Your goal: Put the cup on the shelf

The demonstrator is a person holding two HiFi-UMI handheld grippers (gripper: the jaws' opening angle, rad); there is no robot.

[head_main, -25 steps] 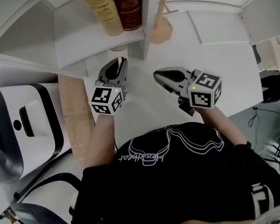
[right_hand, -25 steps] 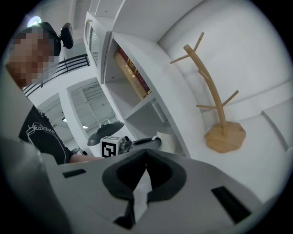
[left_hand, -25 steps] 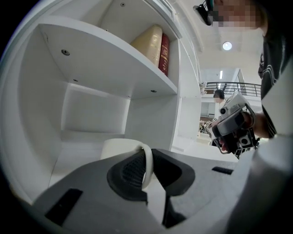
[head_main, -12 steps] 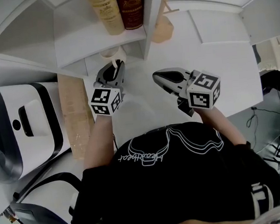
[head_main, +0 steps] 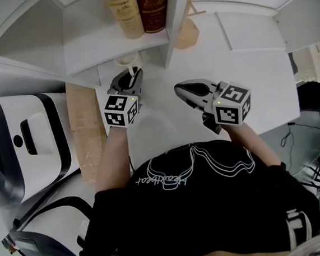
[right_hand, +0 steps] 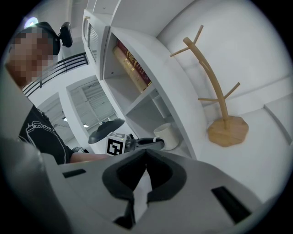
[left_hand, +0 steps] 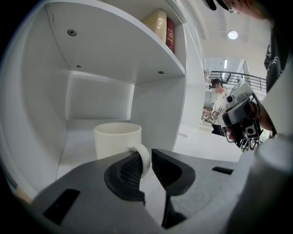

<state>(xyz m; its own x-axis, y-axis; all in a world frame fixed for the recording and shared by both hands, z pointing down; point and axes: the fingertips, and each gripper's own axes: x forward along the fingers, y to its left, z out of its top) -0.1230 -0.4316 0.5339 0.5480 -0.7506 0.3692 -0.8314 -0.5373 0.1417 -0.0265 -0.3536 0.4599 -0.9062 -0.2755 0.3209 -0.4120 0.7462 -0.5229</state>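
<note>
A cream cup (left_hand: 118,141) stands upright in the lower shelf compartment (left_hand: 87,130). Its handle (left_hand: 144,160) lies between the pads of my left gripper (left_hand: 146,167), which is shut on it. From the head view only the cup's rim (head_main: 127,61) shows under the shelf edge, just ahead of the left gripper (head_main: 132,75). My right gripper (head_main: 177,87) hovers over the white table to the right, shut and empty, its jaws touching (right_hand: 145,153). The right gripper view looks across at the cup (right_hand: 165,136) and the left gripper (right_hand: 151,143).
Books (head_main: 137,8) stand on the upper shelf. A wooden mug tree (right_hand: 219,91) stands right of the shelf unit, its base (head_main: 186,33) on the table. A white appliance (head_main: 21,143) and a wooden board (head_main: 87,129) lie to the left.
My left gripper has sunk a little with the cup in the lower shelf compartment. The right gripper has not moved.
</note>
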